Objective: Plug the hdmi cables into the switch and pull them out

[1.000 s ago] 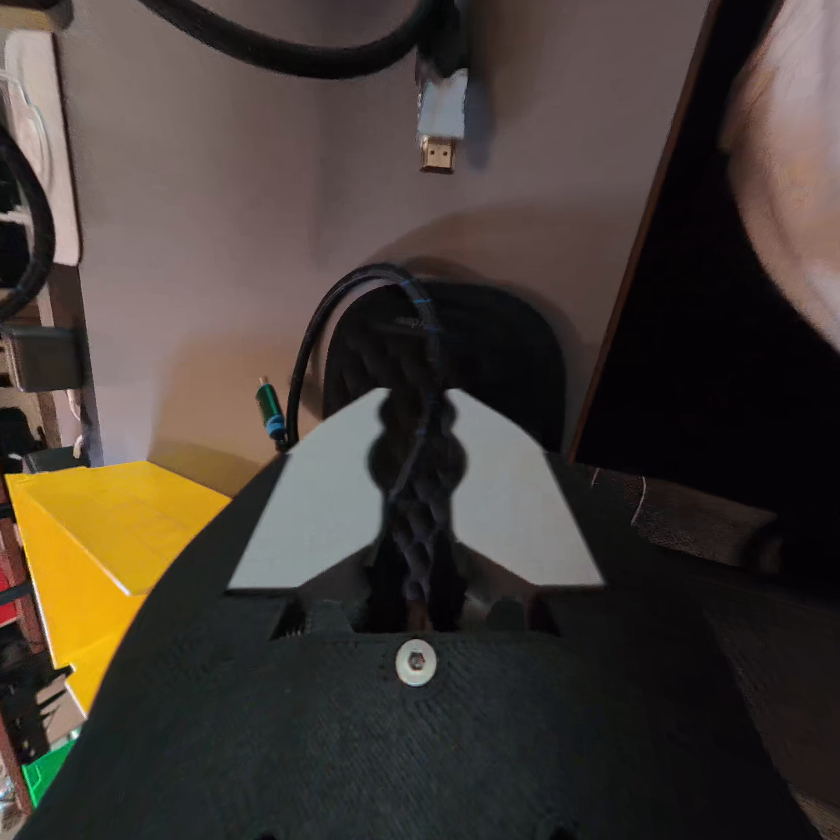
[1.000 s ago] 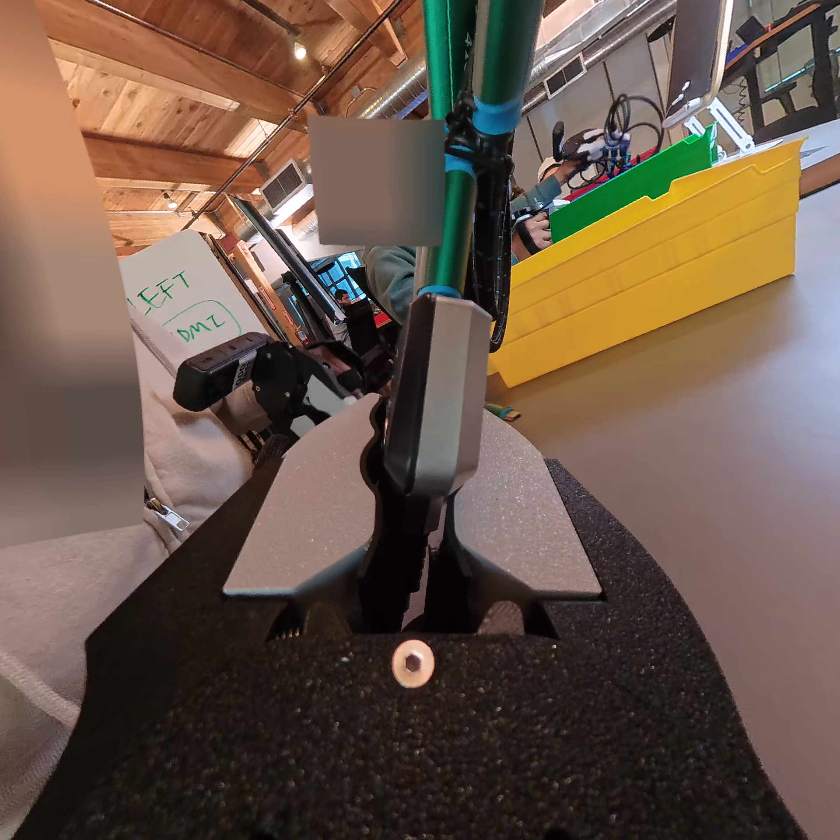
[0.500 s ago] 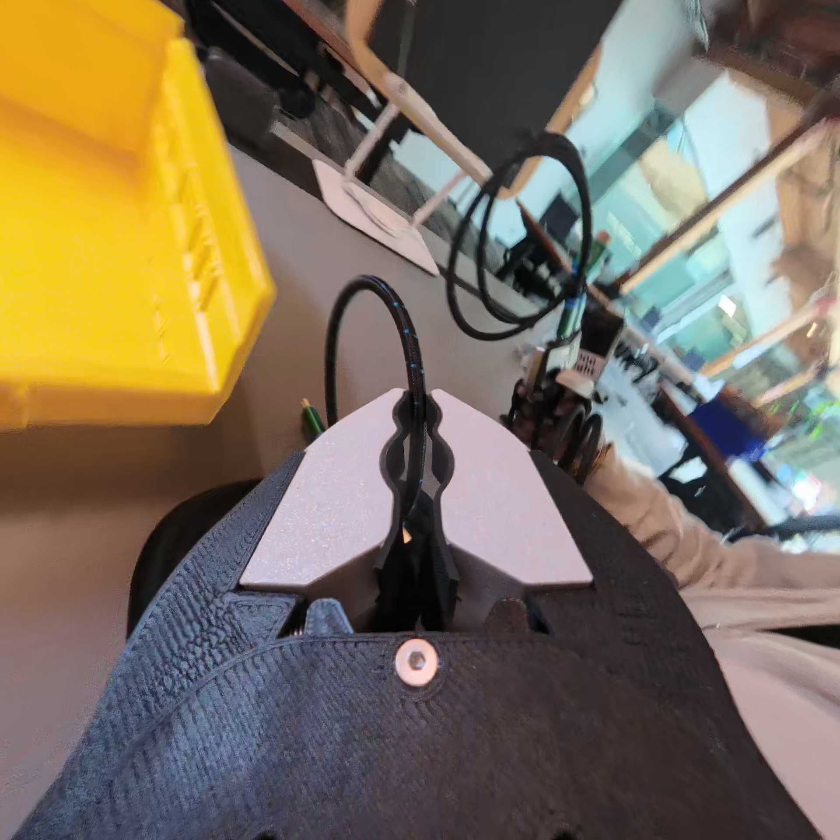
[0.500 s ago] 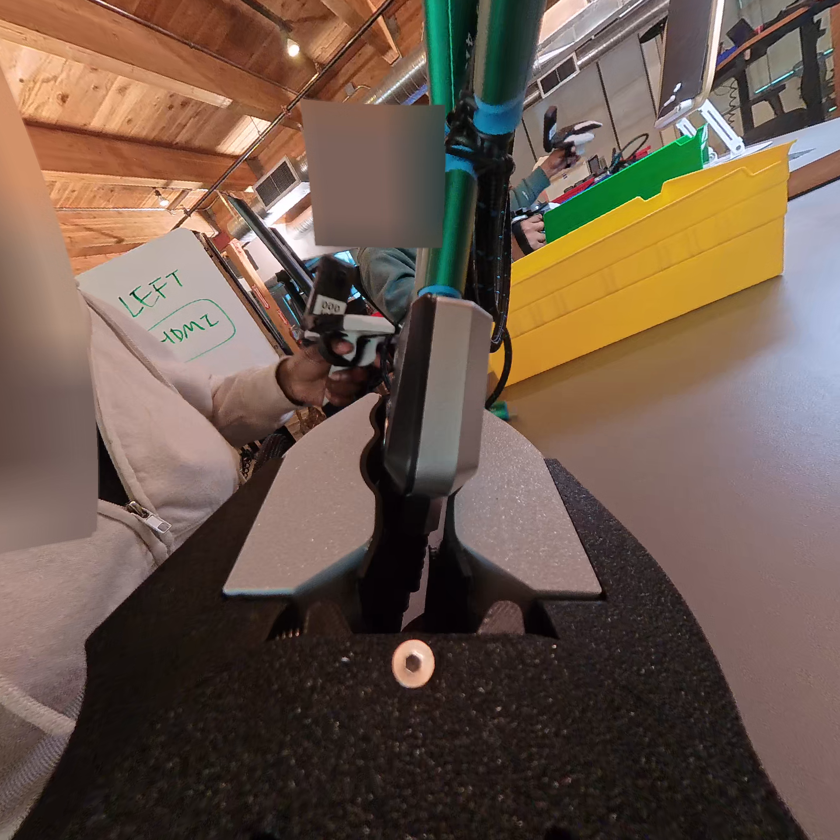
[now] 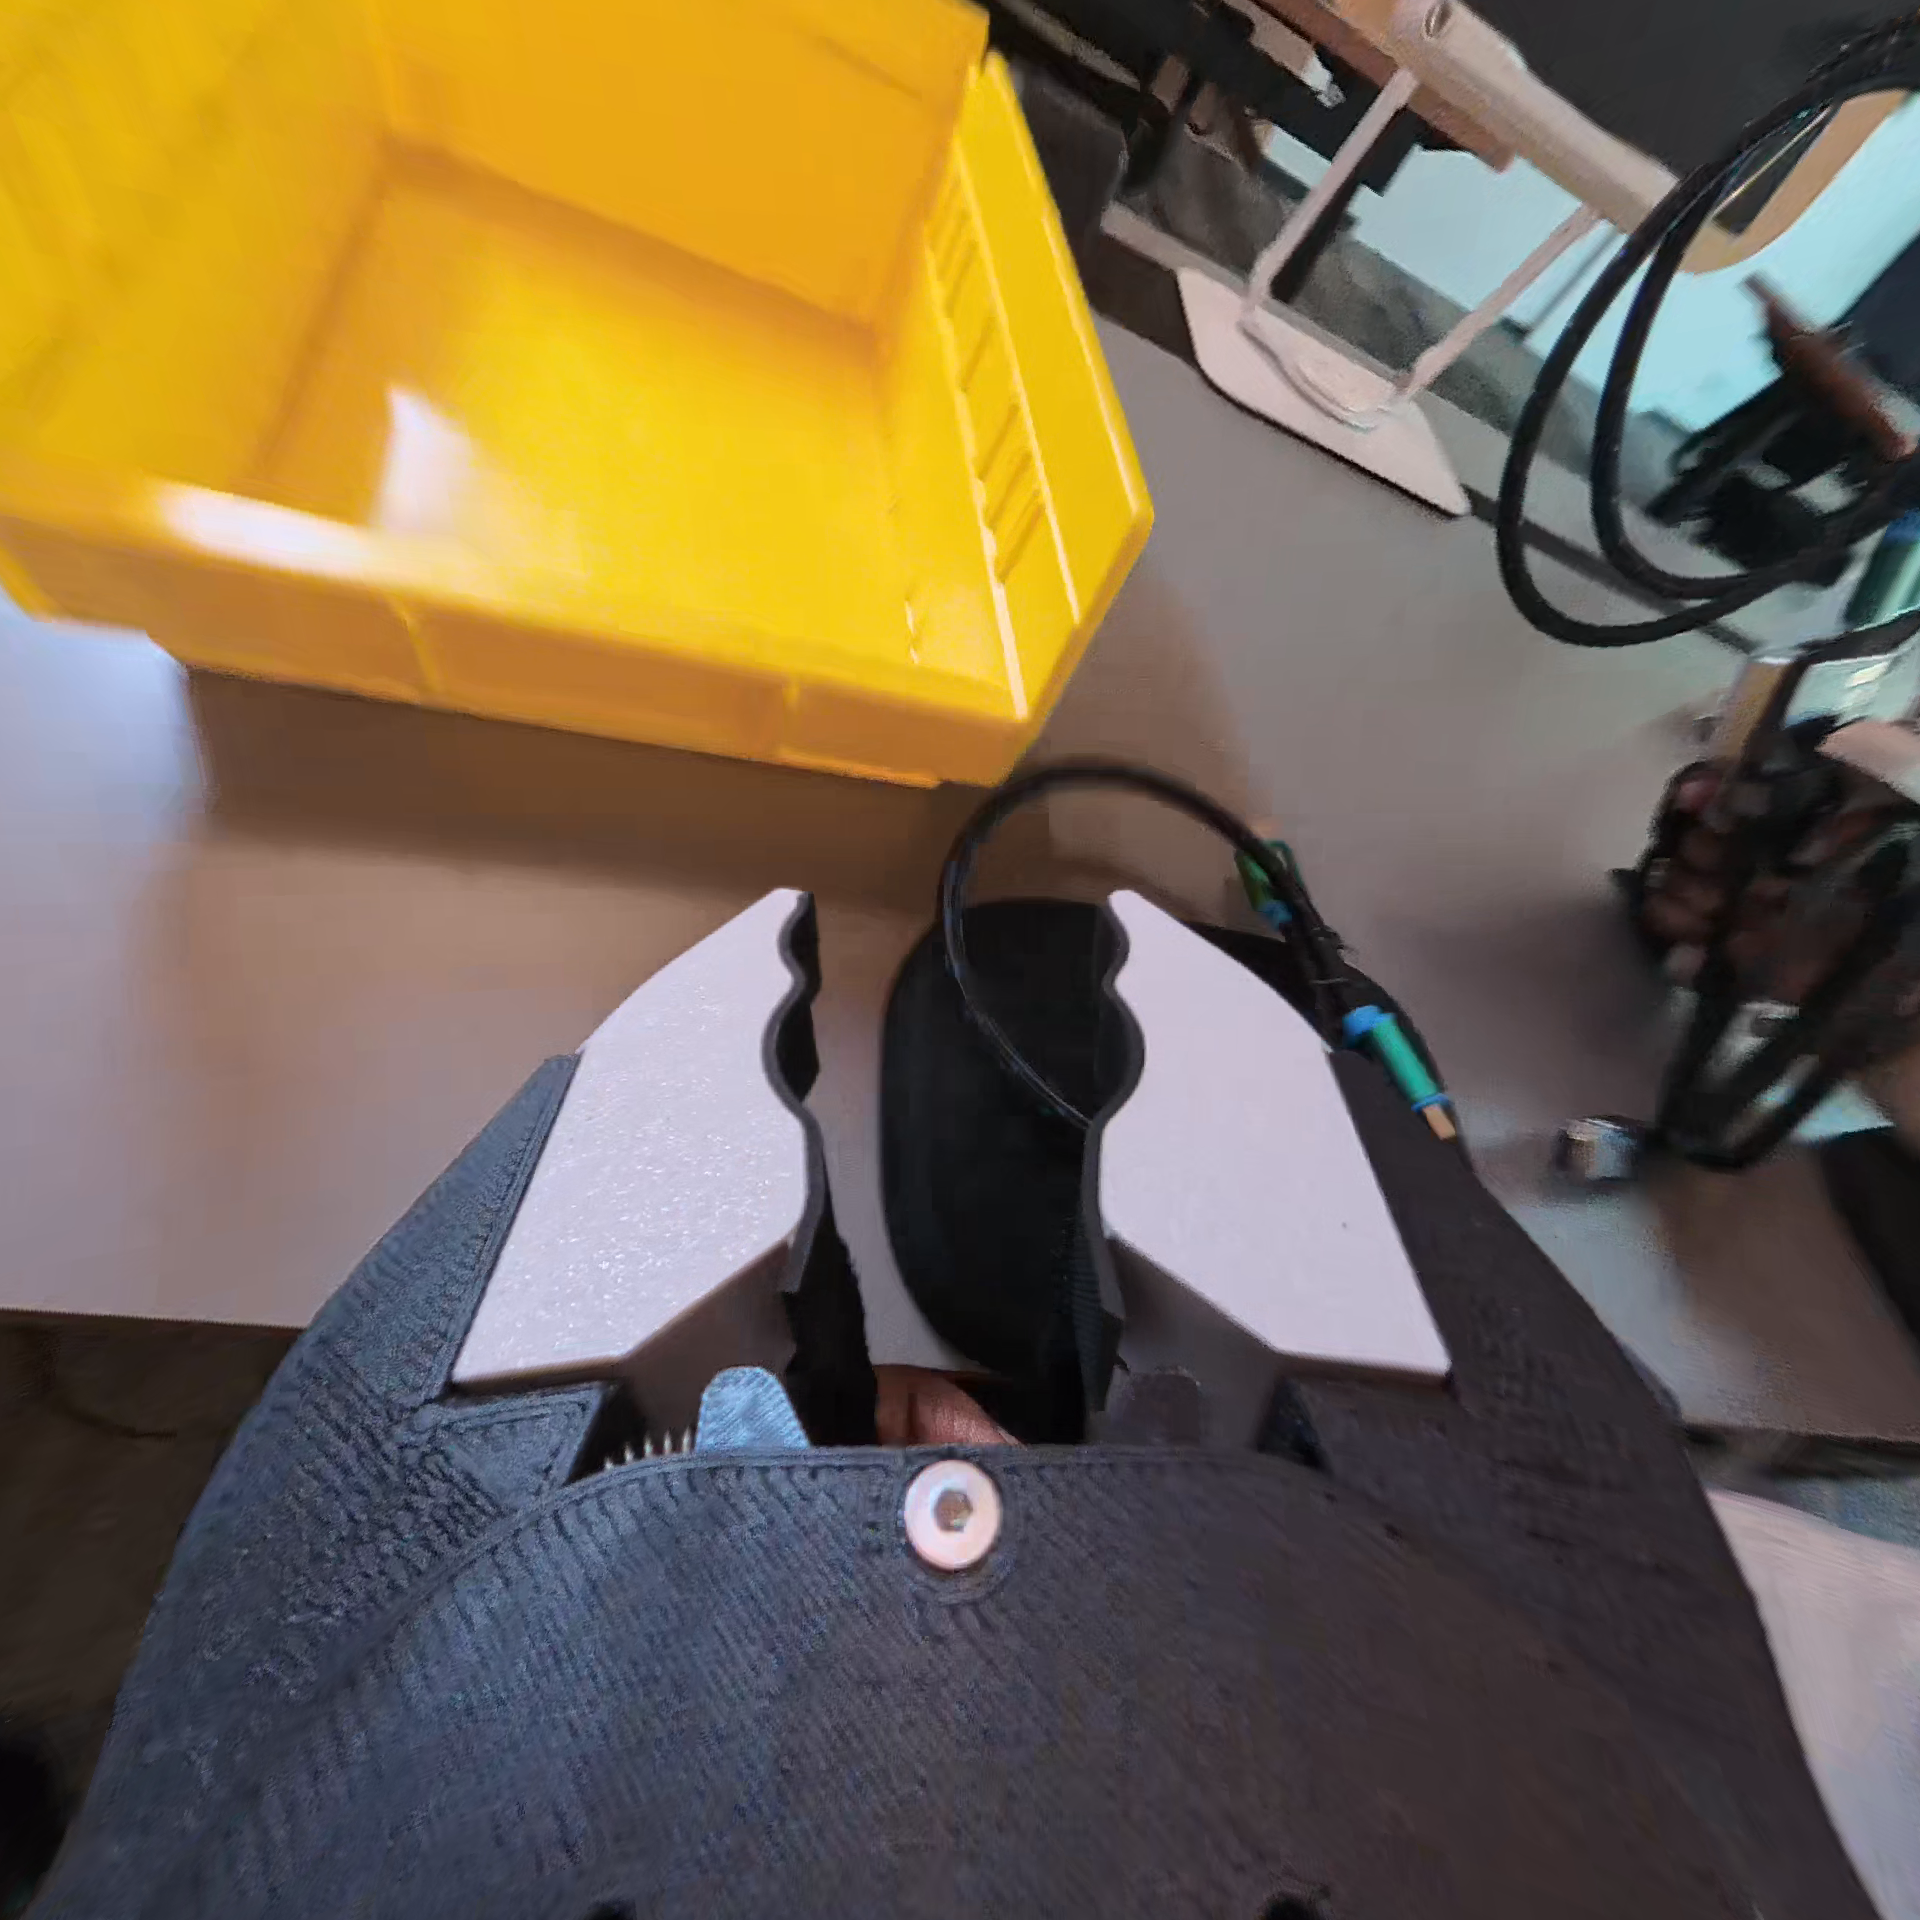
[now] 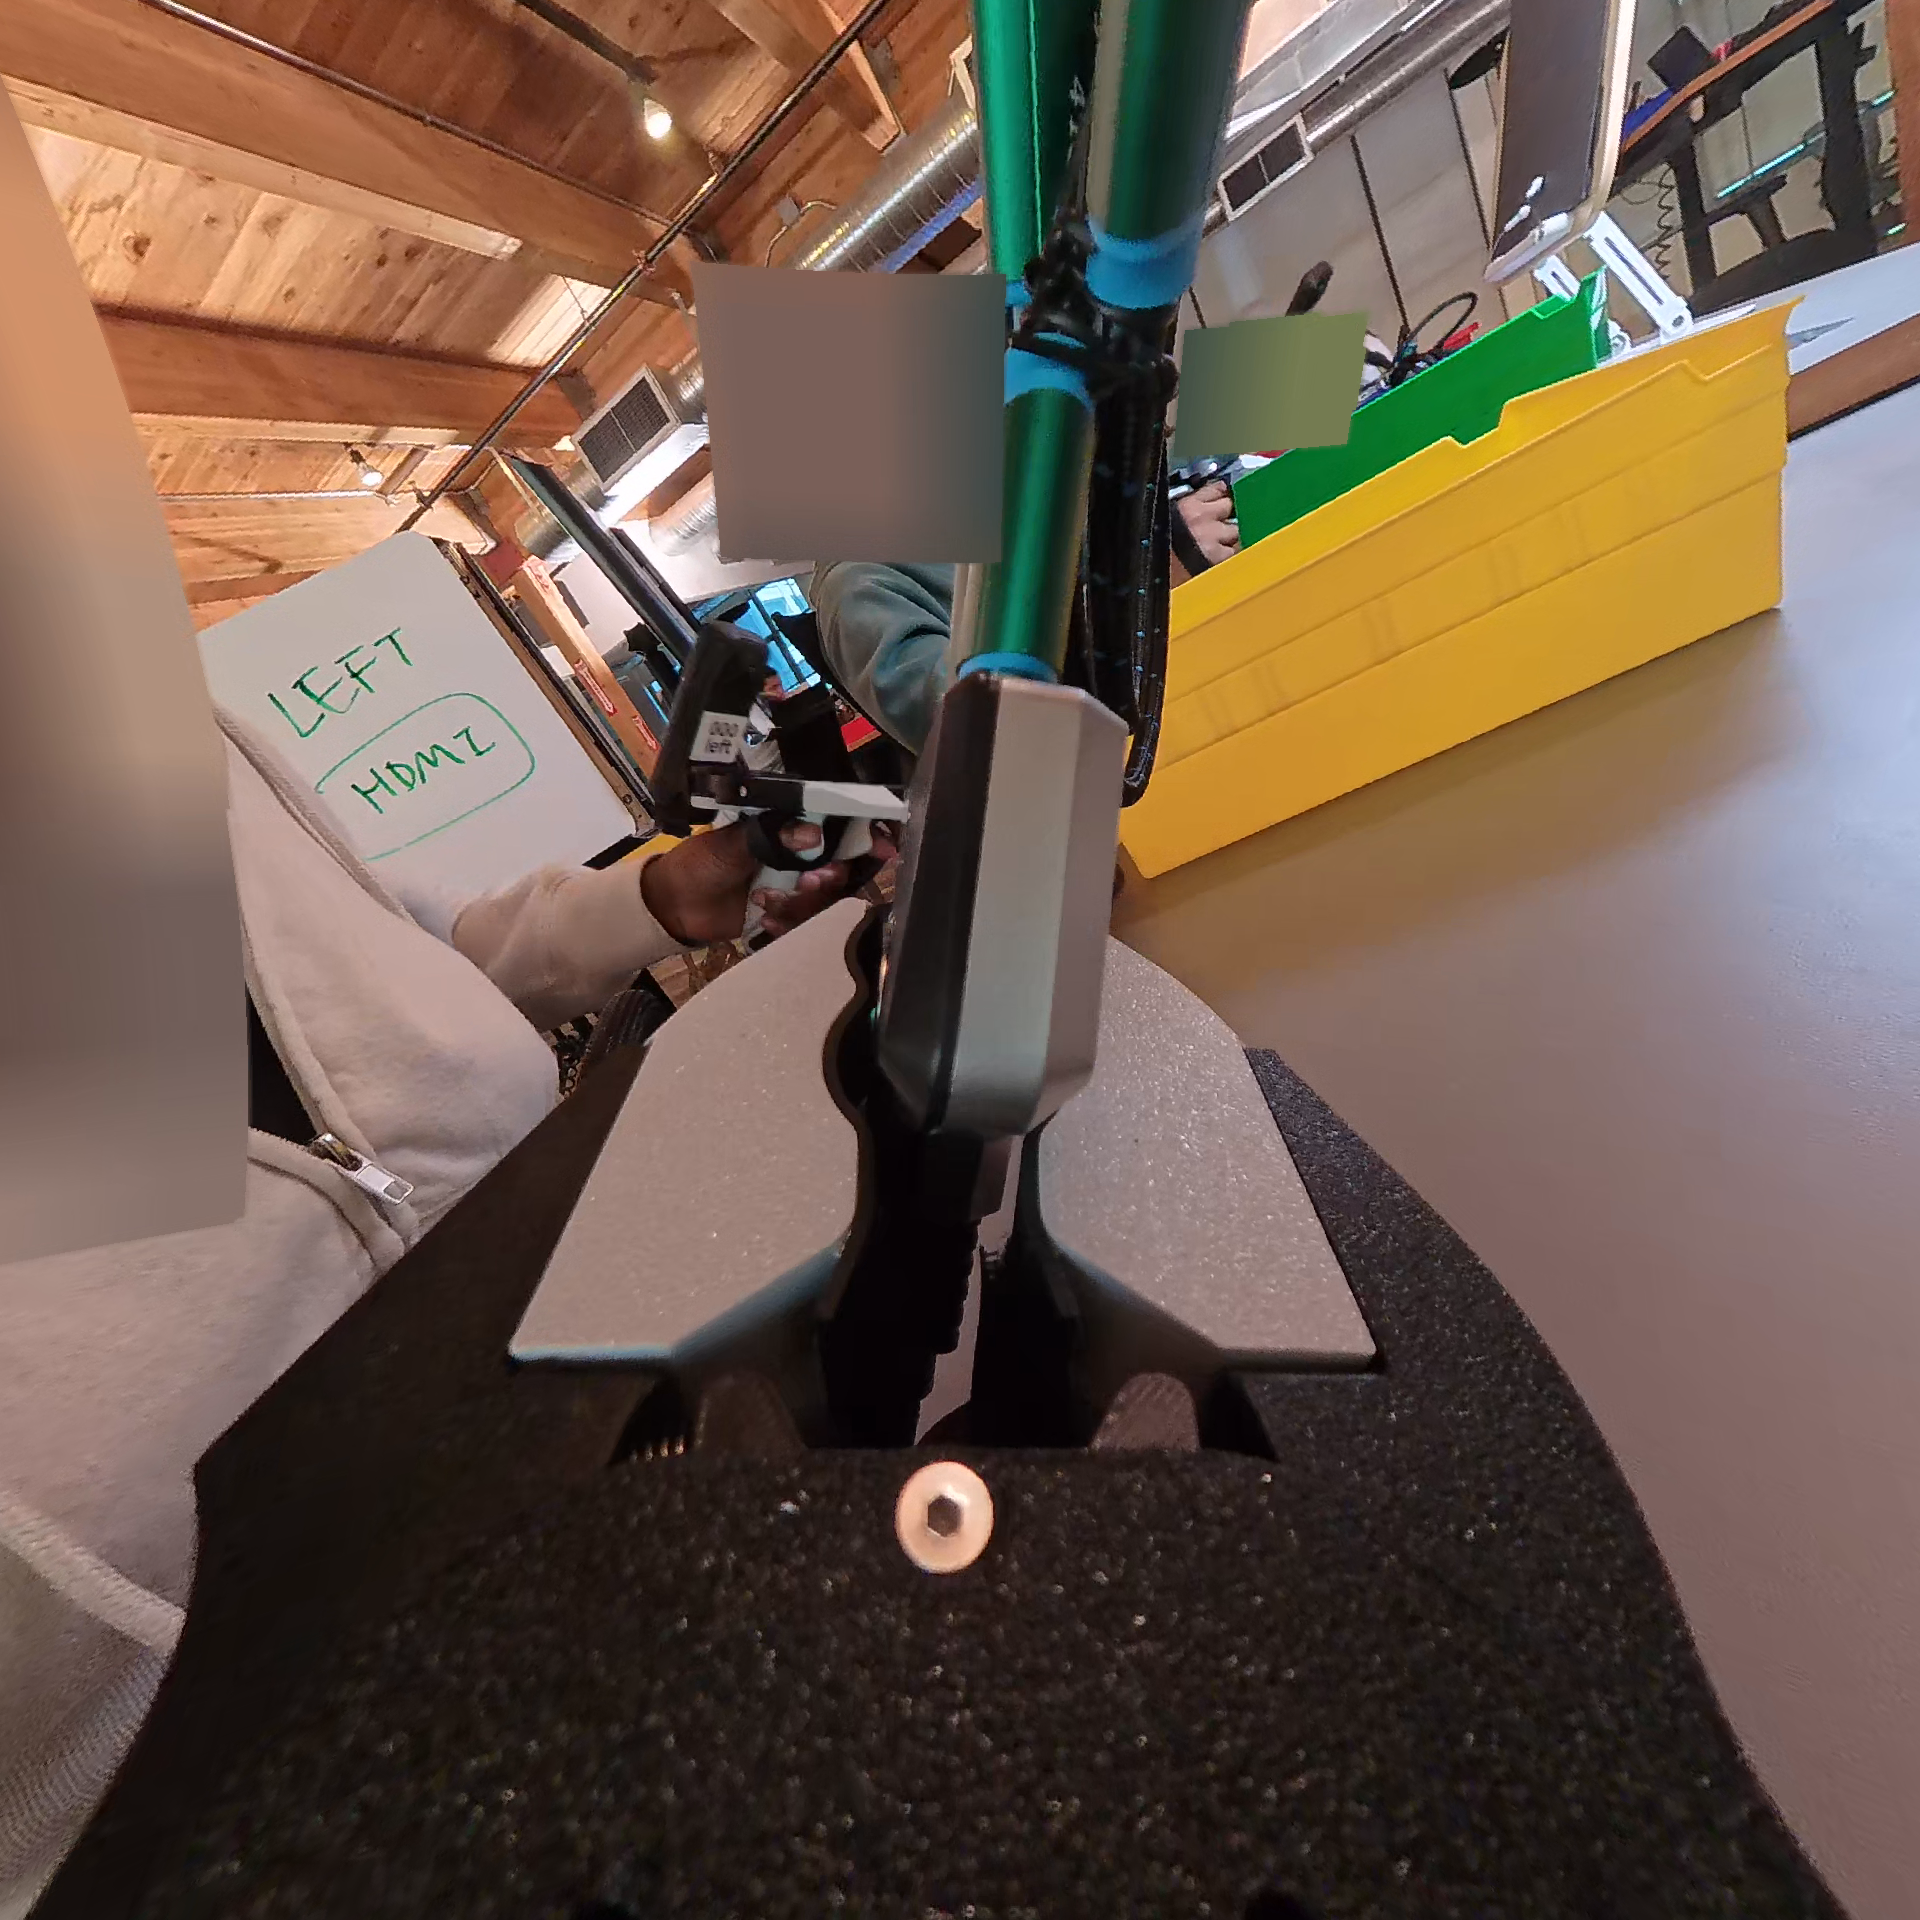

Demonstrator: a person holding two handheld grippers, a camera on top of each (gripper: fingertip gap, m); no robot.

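1. Left gripper (image 5: 961, 1029) jaws apart, holding nothing; thin black cable (image 5: 1049, 831) loops between them on the counter (image 5: 416, 987).
2. Right gripper (image 6: 961, 997) clamped on the grey switch (image 6: 997, 894); green plugs (image 6: 1029, 520) seated, tops cut off.
3. Yellow bin (image 5: 935, 665) beyond, blurred.

Shared workshop/lab w/ an industrial look; exposed timber ceiling (image 6: 312, 270) w/ metal ducting (image 6: 894, 197); grey desk (image 6: 1558, 987) carrying yellow parts bin (image 6: 1507, 582), green bin (image 6: 1455, 436) behind; whiteboard (image 6: 416, 717) w/ marker writing; monitor on arm (image 6: 1558, 125); other people at benches; blurry shapes further back, prob. more workstations.
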